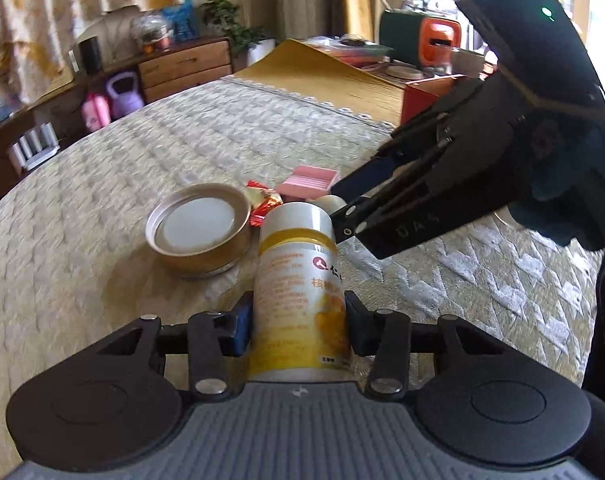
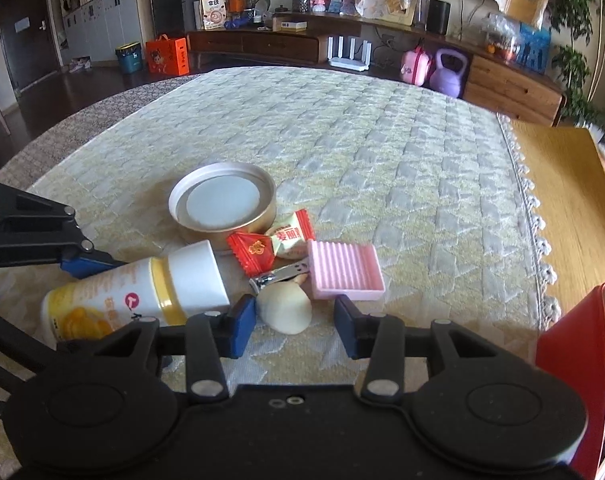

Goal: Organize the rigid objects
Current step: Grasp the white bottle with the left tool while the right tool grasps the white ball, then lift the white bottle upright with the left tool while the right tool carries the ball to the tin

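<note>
Item: bottle, lying on the tabletop

My left fingers pinch its body, long axis running straight ahead; my right fingers stand part-spread around the shell, right pad clear.

The bottle hides its base behind the gripper body; the red box is cut off.

Floor: we see an orange gift bag beside a teal bin.
Sideboard: we see a white router, pink toy case, purple kettlebell, black speaker.
</note>
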`<control>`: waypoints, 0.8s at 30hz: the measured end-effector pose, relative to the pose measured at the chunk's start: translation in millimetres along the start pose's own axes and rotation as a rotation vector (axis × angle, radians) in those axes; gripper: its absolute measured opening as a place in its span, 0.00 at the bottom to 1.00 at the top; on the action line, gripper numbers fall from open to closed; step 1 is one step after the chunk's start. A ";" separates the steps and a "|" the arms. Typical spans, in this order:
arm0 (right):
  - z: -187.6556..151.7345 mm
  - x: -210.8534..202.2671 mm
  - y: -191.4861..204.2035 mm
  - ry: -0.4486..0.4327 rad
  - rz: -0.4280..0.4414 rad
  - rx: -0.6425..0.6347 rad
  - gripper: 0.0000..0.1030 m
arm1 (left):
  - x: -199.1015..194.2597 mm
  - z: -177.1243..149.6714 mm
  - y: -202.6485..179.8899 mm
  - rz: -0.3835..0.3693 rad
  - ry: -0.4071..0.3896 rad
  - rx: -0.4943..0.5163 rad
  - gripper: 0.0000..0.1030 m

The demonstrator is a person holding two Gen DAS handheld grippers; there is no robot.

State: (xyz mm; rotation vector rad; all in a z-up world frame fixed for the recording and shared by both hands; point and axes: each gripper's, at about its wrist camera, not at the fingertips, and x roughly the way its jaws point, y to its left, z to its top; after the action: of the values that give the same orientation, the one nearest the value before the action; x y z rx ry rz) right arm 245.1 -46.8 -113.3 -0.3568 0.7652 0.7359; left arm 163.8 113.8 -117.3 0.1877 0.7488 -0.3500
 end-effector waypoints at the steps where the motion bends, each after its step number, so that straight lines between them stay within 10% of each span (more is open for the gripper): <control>1: -0.6 -0.6 1.2 -0.003 -0.003 0.004 0.35 | -0.8 -0.8 -0.9 0.009 -0.001 -0.015 0.44; 14: -15.4 -37.6 4.4 -0.048 -0.021 0.075 0.28 | -6.6 0.5 -11.5 0.076 0.025 -0.222 0.44; 24: -35.4 -107.7 -14.5 -0.120 -0.048 0.156 0.28 | -31.3 22.0 -48.9 0.090 -0.001 -0.189 0.44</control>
State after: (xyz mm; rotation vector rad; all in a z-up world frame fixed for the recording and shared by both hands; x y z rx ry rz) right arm 184.7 -126.5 -58.0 -0.1880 0.6932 0.6422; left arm 138.0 69.7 -81.9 0.0430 0.7657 -0.1925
